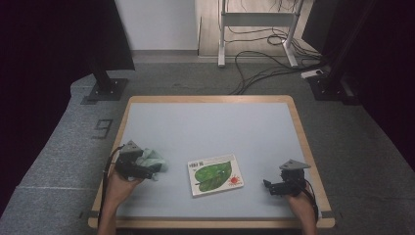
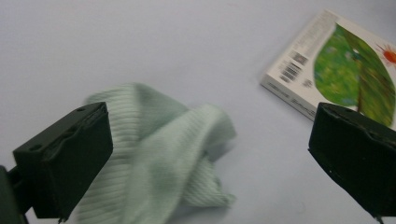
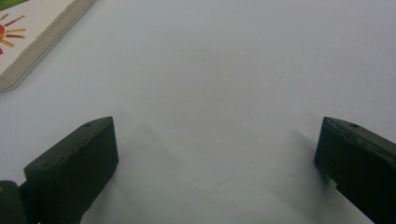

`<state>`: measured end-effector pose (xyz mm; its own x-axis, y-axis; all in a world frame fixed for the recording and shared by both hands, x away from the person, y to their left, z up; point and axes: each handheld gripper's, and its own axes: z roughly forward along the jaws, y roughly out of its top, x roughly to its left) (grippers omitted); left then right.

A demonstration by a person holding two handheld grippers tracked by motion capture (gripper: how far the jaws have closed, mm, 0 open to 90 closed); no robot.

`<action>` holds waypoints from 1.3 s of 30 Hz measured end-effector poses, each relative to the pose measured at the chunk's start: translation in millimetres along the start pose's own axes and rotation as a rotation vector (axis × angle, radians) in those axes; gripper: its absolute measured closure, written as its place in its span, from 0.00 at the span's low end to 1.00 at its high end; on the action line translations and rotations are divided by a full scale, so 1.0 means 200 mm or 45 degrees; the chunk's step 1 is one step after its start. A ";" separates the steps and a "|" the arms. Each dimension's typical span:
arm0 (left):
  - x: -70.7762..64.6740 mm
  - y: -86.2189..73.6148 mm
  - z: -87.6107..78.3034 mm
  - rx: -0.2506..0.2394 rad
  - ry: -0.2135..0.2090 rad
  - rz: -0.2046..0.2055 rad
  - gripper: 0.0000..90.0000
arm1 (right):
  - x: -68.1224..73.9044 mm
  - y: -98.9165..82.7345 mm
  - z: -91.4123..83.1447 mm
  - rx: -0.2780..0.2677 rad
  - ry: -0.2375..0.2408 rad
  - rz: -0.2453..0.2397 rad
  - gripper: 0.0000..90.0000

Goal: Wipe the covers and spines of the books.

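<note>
Soft, even overhead light falls on the pale counter (image 1: 210, 132) in the high view, while the room's left and right edges sink into near-black. In the left gripper view the green cloth (image 2: 159, 163) is smeared by motion blur and the book (image 2: 336, 70) is slightly soft. In the right gripper view faint shadows spread from the claws across the counter.

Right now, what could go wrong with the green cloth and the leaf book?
The left tool hangs open over the crumpled green cloth. The cloth lies in loose folds, so closing here might pinch only one fold and let the rest slip away.

The leaf book lies flat close beside the cloth, so dragging the cloth that way could nudge it.

The right tool is open near the table's front edge, holding nothing, so the book could slide unchecked.
</note>
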<state>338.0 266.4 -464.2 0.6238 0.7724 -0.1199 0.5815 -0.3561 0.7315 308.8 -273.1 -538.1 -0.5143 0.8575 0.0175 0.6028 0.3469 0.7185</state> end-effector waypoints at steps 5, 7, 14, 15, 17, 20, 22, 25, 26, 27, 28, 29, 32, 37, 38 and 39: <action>0.10 -0.05 0.03 0.040 0.108 -0.029 0.00 | 0.00 0.00 0.00 0.000 -0.002 -0.001 0.00; 0.13 -0.08 0.07 0.063 0.111 -0.038 0.00 | 0.00 0.00 0.00 0.000 -0.001 -0.001 0.00; 0.16 -0.15 0.18 0.161 0.154 0.001 0.06 | 0.00 0.00 0.00 0.000 -0.001 -0.001 0.00; 0.16 -0.16 0.20 0.164 0.146 0.002 0.10 | 0.00 0.00 0.00 0.000 -0.001 -0.001 0.00; 0.16 -0.16 0.21 0.143 0.143 0.000 0.21 | 0.00 0.00 0.00 0.000 -0.001 0.000 0.00; 0.14 -0.16 0.20 0.121 0.138 0.017 0.44 | 0.00 0.00 0.00 0.000 0.000 0.001 0.00; 0.13 -0.16 0.20 0.117 0.136 0.024 0.50 | 0.00 0.00 0.00 0.000 0.000 0.001 0.00; 0.12 -0.16 0.20 0.102 0.135 0.028 0.64 | 0.00 0.00 0.00 0.000 0.000 0.001 0.00; 0.12 -0.15 0.20 0.099 0.132 0.030 0.70 | 0.00 0.00 0.00 0.000 -0.001 0.000 0.00; 0.11 -0.15 0.20 0.094 0.145 0.032 0.76 | 0.00 0.00 0.00 0.000 0.000 0.000 0.00; 0.11 -0.15 0.20 0.094 0.148 0.035 0.80 | 0.00 0.00 0.00 0.001 0.000 0.001 0.00; 0.10 -0.15 0.20 0.091 0.150 0.035 0.81 | 0.00 0.00 0.00 0.000 0.000 0.000 0.00; 0.10 -0.13 0.20 0.077 0.110 0.009 0.83 | 0.00 0.00 0.00 0.000 -0.001 0.000 0.00; 0.04 -0.09 0.19 0.039 0.065 0.044 0.83 | 0.00 0.00 0.00 0.000 -0.001 -0.001 0.00; 0.03 -0.08 0.19 0.034 0.046 0.046 0.83 | 0.00 0.00 0.00 0.000 -0.001 -0.001 0.00; 0.01 -0.06 0.18 0.028 0.030 0.057 0.83 | 0.00 0.00 0.00 -0.001 -0.001 -0.002 0.00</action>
<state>351.2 253.5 -498.1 0.6368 0.7677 -0.0712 0.5649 -0.4018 0.7207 308.7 -273.1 -538.2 -0.5144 0.8574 0.0157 0.6018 0.3479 0.7188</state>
